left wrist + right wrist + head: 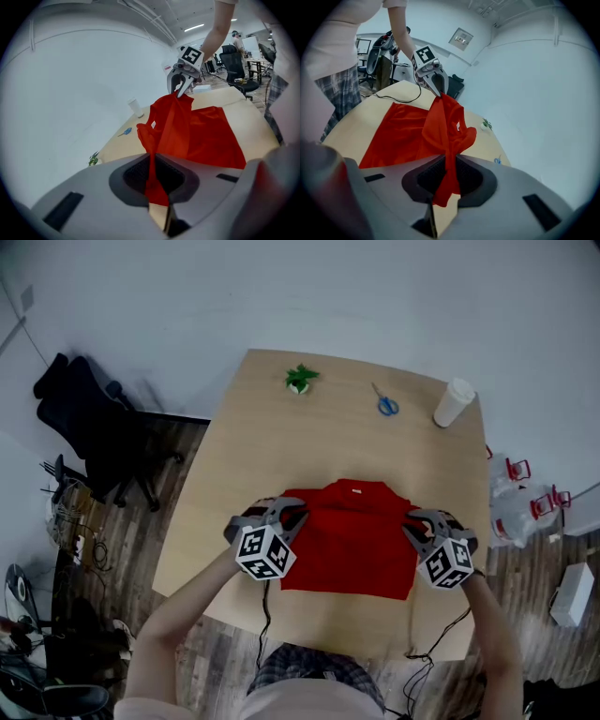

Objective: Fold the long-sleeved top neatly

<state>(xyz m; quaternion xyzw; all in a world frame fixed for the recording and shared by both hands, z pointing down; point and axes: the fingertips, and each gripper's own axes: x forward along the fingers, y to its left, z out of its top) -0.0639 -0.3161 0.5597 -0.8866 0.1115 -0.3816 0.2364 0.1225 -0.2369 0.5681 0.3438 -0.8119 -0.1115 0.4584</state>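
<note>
Clamped shut on the red long-sleeved top (352,545): its nine o'clock edge in the left gripper (287,513), its three o'clock edge in the right gripper (418,522). Held up evenly, probably for a straight fold. Otherwise draped at the table's (272,418) six o'clock.

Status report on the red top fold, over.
Left gripper shut on red long-sleeved top; right gripper too. Collar end held up off table, hem end flat. Scissors, cup, plant at far end, not in the way.
</note>
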